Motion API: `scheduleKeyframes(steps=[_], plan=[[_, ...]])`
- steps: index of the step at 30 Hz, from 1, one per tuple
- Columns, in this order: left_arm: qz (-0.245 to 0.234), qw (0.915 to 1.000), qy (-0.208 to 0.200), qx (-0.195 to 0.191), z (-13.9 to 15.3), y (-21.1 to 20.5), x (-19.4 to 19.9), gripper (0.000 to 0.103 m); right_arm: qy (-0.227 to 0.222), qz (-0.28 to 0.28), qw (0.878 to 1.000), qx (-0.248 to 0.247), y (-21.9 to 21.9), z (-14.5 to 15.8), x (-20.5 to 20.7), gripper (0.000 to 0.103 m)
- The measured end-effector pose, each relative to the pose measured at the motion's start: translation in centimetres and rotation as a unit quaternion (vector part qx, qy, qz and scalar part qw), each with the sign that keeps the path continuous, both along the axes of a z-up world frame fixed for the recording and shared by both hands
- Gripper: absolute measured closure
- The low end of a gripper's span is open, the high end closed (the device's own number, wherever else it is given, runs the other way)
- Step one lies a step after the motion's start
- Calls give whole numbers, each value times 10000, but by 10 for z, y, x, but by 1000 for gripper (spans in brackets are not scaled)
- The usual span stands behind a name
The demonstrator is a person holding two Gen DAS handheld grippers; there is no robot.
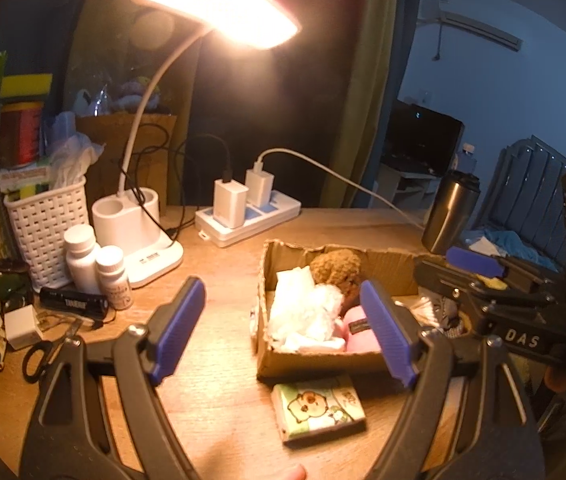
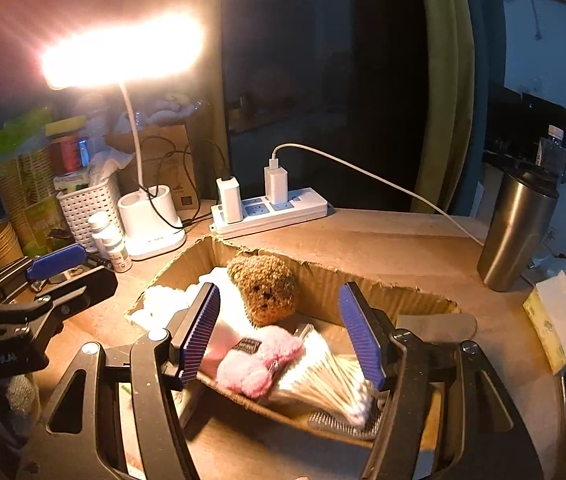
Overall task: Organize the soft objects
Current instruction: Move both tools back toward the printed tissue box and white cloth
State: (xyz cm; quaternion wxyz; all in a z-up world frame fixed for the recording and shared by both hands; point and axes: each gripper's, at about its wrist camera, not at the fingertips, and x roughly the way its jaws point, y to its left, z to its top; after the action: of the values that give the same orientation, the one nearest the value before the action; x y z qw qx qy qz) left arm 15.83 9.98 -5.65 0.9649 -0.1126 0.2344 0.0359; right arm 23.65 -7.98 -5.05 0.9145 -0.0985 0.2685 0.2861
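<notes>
An open cardboard box [image 1: 303, 362] [image 2: 363, 292] sits on the wooden desk. In it are a brown plush bear [image 1: 337, 266] [image 2: 265, 288], a white fluffy item [image 1: 307, 312] [image 2: 159, 304], a pink fluffy item [image 1: 357, 330] [image 2: 259, 364] and a bag of cotton swabs [image 2: 327, 380]. A tissue pack with a cartoon animal [image 1: 319, 408] lies on the desk in front of the box. My left gripper [image 1: 283, 328] is open and empty above the desk, left of the box front. My right gripper [image 2: 283, 332] is open and empty over the box.
A lit desk lamp [image 1: 135, 232], a white power strip with chargers [image 1: 249, 216] [image 2: 271, 208], a white basket [image 1: 45, 224], pill bottles [image 1: 81, 258], scissors [image 1: 49, 350] and a steel tumbler [image 2: 517, 228] stand around. A tissue box [image 2: 559, 320] is at the right.
</notes>
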Motion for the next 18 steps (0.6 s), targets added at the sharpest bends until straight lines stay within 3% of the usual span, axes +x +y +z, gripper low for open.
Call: scheduleKeyframes(steps=[18], plan=[[-13, 9997, -19, 234, 12, -23, -53, 21, 2, 252, 9996, 150, -18, 8, -63, 38]])
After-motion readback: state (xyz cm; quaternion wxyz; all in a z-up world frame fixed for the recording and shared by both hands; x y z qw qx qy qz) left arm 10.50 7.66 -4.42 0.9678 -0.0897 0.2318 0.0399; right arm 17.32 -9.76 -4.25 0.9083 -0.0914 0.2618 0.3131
